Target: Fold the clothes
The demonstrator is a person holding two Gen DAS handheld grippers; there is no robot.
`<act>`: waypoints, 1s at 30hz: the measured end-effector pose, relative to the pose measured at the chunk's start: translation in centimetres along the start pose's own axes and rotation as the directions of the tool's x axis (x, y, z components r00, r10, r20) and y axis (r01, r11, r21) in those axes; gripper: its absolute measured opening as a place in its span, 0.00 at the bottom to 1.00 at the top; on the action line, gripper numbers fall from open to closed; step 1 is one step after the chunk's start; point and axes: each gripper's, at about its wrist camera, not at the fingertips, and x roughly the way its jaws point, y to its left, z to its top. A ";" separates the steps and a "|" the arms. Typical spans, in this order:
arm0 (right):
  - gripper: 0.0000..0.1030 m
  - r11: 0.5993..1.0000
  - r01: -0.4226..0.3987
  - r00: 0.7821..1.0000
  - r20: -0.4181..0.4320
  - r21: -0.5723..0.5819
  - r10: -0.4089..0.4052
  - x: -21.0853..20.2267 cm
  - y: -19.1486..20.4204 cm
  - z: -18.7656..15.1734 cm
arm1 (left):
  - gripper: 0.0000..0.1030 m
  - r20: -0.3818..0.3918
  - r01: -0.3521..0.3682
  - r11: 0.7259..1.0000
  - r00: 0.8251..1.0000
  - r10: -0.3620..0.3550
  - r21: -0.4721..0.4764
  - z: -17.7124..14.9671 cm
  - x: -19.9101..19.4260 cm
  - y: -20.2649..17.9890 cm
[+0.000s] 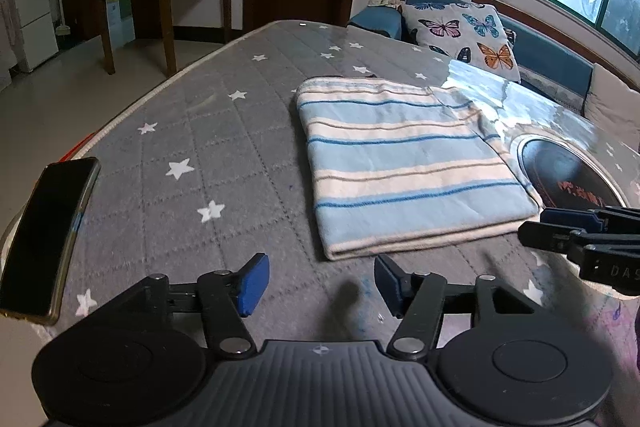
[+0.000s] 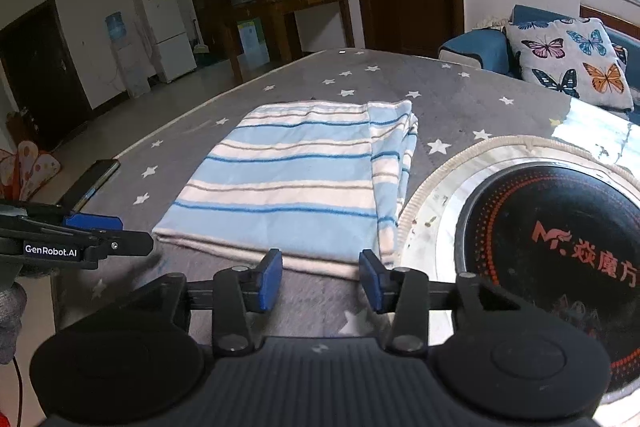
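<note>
One folded striped garment, blue and cream, flat on the grey star-print cover. It lies just ahead of both tongs, near edge closest. Its stripes and long axis run crosswise to the fingers; the layered fold edges sit toward the right side in the right wrist view.

Left gripper: jaws parted, nothing between the pads, short of the cloth.
Right gripper: jaws parted, empty, pads at the garment's near hem; contact cannot be told.

One phone left of the left gripper. One round black cooktop right of the garment. One butterfly cushion beyond.
</note>
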 end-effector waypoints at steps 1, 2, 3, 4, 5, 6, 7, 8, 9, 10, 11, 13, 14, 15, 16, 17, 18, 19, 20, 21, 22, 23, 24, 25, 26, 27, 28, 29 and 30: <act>0.48 1.000 -0.001 1.000 0.000 -0.001 0.001 -0.2 0.1 -0.2 | 0.62 -0.001 0.001 1.000 1.000 -0.001 0.000 -0.2 -0.1 -0.1; 0.49 1.000 0.000 1.000 0.001 -0.003 0.000 -0.3 0.3 -0.5 | 0.64 0.001 0.000 1.000 1.000 0.000 0.000 -0.4 -0.2 -0.3; 0.49 1.000 0.001 1.000 0.002 -0.004 -0.001 -0.5 0.3 -0.7 | 0.65 0.005 -0.002 1.000 1.000 0.002 0.000 -0.5 -0.4 -0.5; 0.51 1.000 -0.001 1.000 0.001 -0.006 0.001 -0.6 0.4 -0.8 | 0.66 0.009 -0.004 1.000 1.000 0.004 0.001 -0.7 -0.5 -0.7; 0.52 1.000 -0.003 1.000 0.000 -0.006 0.003 -0.7 0.5 -1.0 | 0.70 0.013 -0.008 1.000 1.000 0.008 0.002 -0.8 -0.6 -0.8; 0.57 1.000 -0.004 1.000 -0.001 -0.006 0.004 -0.9 0.6 -1.1 | 0.73 0.019 -0.012 1.000 1.000 0.012 0.001 -1.0 -0.7 -1.0; 0.60 1.000 -0.004 1.000 0.001 -0.008 0.004 -1.0 0.6 -1.3 | 0.75 0.027 -0.013 1.000 1.000 0.013 0.003 -1.1 -0.9 -1.1; 0.61 1.000 0.000 1.000 0.004 -0.013 0.000 -1.2 0.7 -1.4 | 0.81 0.033 -0.013 1.000 0.999 0.013 0.005 -1.2 -1.0 -1.3; 0.63 1.000 0.002 1.000 0.006 -0.015 -0.002 -1.4 0.8 -1.6 | 0.86 0.040 -0.015 1.000 0.999 0.015 0.008 -1.3 -1.2 -1.4; 0.66 1.000 0.003 1.000 0.009 -0.016 -0.003 -1.5 0.8 -1.7 | 0.88 0.049 -0.017 1.000 0.999 0.016 0.012 -1.4 -1.4 -1.6; 0.67 1.000 0.004 1.000 0.011 -0.015 -0.004 -1.7 0.9 -1.9 | 0.89 0.056 -0.018 1.000 0.998 0.017 0.016 -1.5 -1.6 -1.8; 0.74 1.000 0.004 1.000 0.018 -0.011 -0.004 -2.1 0.8 -2.1 | 0.94 0.062 -0.019 1.000 0.998 0.018 0.018 -1.6 -1.9 -2.1; 0.74 1.000 0.004 1.000 0.020 -0.011 -0.004 -2.3 0.9 -2.2 | 0.98 0.069 -0.021 1.000 0.997 0.019 0.016 -1.7 -2.1 -2.2; 0.75 1.000 0.006 1.000 0.023 -0.012 -0.006 -2.4 0.9 -2.3 | 0.98 0.074 -0.020 1.000 0.997 0.019 0.017 -1.8 -2.2 -2.4; 0.76 1.000 0.009 1.000 0.025 -0.015 -0.009 -2.6 0.9 -2.4 | 0.98 0.075 -0.019 1.000 0.997 0.017 0.019 -1.9 -2.3 -2.5; 0.78 1.000 0.012 1.000 0.025 -0.021 -0.011 -2.7 0.9 -2.5 | 1.00 0.075 -0.020 1.000 0.997 0.018 0.021 -2.0 -2.3 -2.7; 0.80 0.999 0.017 1.000 0.025 -0.030 -0.017 -2.9 0.9 -2.6 | 1.00 0.076 -0.022 1.000 0.997 0.020 0.021 -2.1 -2.3 -2.8; 0.81 0.999 0.027 0.999 0.030 -0.038 -0.026 -3.1 1.0 -2.6 | 1.00 0.077 -0.022 1.000 0.997 0.021 0.020 -2.2 -2.4 -2.9; 0.81 0.998 0.037 0.999 0.035 -0.042 -0.035 -3.3 1.0 -2.7 | 1.00 0.078 -0.019 1.000 0.997 0.018 0.018 -2.3 -2.4 -3.0; 0.81 0.998 0.040 0.999 0.038 -0.042 -0.038 -3.4 0.9 -2.7 | 1.00 0.079 -0.017 1.000 0.997 0.016 0.017 -2.4 -2.5 -3.1; 0.82 0.998 0.041 0.998 0.042 -0.039 -0.040 -3.6 0.9 -2.7 | 1.00 0.079 -0.015 1.000 0.997 0.013 0.016 -2.4 -2.5 -3.2; 0.84 0.998 0.044 0.998 0.044 -0.037 -0.042 -3.8 0.8 -2.8 | 1.00 0.081 -0.012 1.000 0.997 0.011 0.017 -2.5 -2.6 -3.4; 0.87 0.998 0.047 0.998 0.045 -0.039 -0.045 -3.9 0.9 -2.8 | 1.00 0.082 -0.012 1.000 0.997 0.011 0.019 -2.6 -2.7 -3.5; 0.88 0.998 0.052 0.998 0.049 -0.042 -0.050 -4.1 0.9 -2.9 | 1.00 0.083 -0.014 1.000 0.996 0.012 0.021 -2.6 -2.7 -3.6; 0.89 0.997 0.059 0.997 0.055 -0.046 -0.057 -4.3 0.9 -3.0 | 1.00 0.084 -0.013 1.000 0.996 0.011 0.024 -2.7 -2.8 -3.7; 0.89 0.997 0.064 0.996 0.060 -0.049 -0.061 -4.5 1.0 -3.0 | 1.00 0.085 -0.012 1.000 0.996 0.010 0.024 -2.7 -2.9 -3.8; 0.90 0.997 0.065 0.996 0.061 -0.048 -0.062 -4.7 1.0 -3.1 | 1.00 0.086 -0.012 1.000 0.996 0.010 0.023 -2.8 -3.0 -3.9; 0.92 0.997 0.067 0.996 0.063 -0.047 -0.064 -4.9 1.0 -3.2 | 1.00 0.085 -0.015 1.000 0.996 0.013 0.022 -2.8 -3.1 -4.0; 0.93 0.996 0.070 0.996 0.066 -0.048 -0.067 -5.0 1.0 -3.2 | 1.00 0.083 -0.018 1.000 0.996 0.016 0.023 -2.9 -3.1 -4.1</act>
